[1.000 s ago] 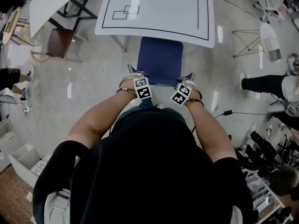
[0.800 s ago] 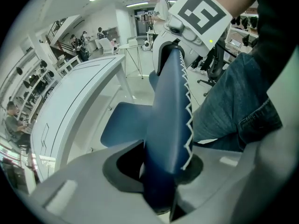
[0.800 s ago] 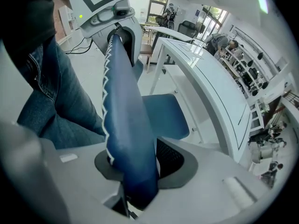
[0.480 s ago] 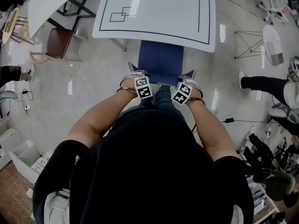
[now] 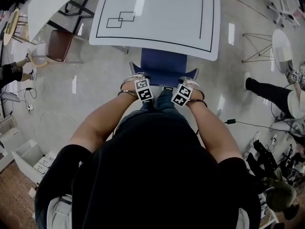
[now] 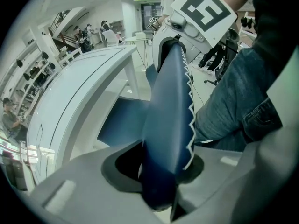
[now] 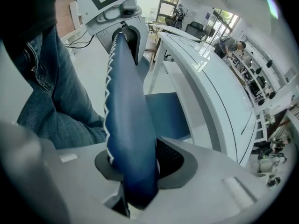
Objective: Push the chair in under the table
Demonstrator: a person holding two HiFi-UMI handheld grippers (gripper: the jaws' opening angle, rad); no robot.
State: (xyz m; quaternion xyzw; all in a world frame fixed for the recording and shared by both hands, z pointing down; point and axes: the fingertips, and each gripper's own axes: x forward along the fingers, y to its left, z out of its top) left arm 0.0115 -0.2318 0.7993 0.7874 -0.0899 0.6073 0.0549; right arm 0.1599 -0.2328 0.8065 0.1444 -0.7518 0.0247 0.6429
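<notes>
Grey floor (image 5: 95,94) carries what I see: white table (image 5: 157,13) at 12 o'clock, blue chair (image 5: 164,65) partly beneath it, brown chair (image 5: 59,44) at 10, black cable (image 5: 230,121) at 3.

chair (image 5: 163,67) front under table (image 5: 157,18), table cropped

Probably a robotics lab: white desk (image 5: 157,18) marked with black outlines at twelve o'clock, floor cable (image 5: 230,121) and piled gear (image 5: 269,154) at four.
</notes>
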